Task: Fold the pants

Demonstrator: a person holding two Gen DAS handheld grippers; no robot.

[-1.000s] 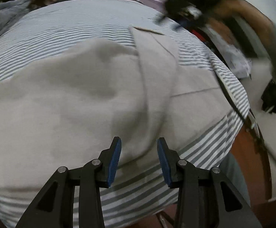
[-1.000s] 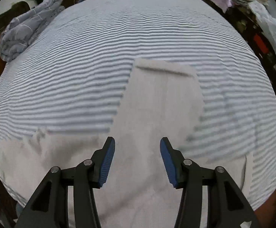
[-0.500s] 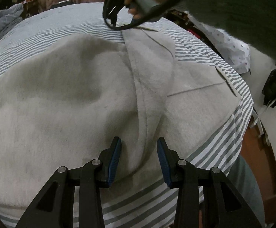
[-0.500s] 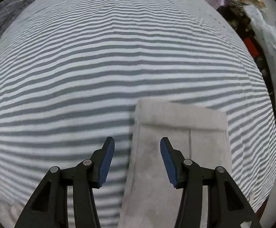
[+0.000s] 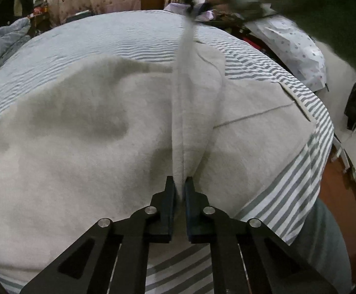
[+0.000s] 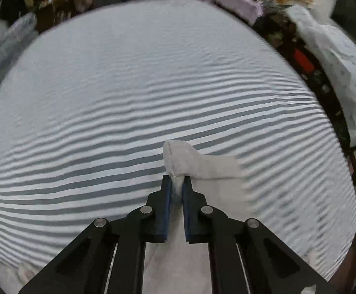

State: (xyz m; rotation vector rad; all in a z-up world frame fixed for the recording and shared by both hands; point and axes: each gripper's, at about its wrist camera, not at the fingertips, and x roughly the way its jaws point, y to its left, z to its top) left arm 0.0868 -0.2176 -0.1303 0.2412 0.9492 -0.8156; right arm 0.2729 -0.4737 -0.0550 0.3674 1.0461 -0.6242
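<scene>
Light grey pants (image 5: 85, 147) lie spread on a striped bed sheet (image 5: 129, 36). My left gripper (image 5: 179, 183) is shut on a raised ridge of the pants near the bed's near edge. My right gripper (image 6: 176, 183) is shut on the hem end of a pant leg (image 6: 202, 164) and lifts its corner off the sheet. In the left wrist view the right gripper (image 5: 200, 0) shows blurred at the top, holding the leg stretched taut between the two grippers.
A crumpled grey blanket (image 5: 1, 39) lies at the bed's far left. Dotted white cloth (image 6: 337, 56) and clutter line the right side. The wooden bed frame (image 5: 337, 196) shows at the near right edge.
Both grippers have closed on the pants. The right one took the leg hem and lifted it, and the fabric between the grippers has risen into a taut ridge.
</scene>
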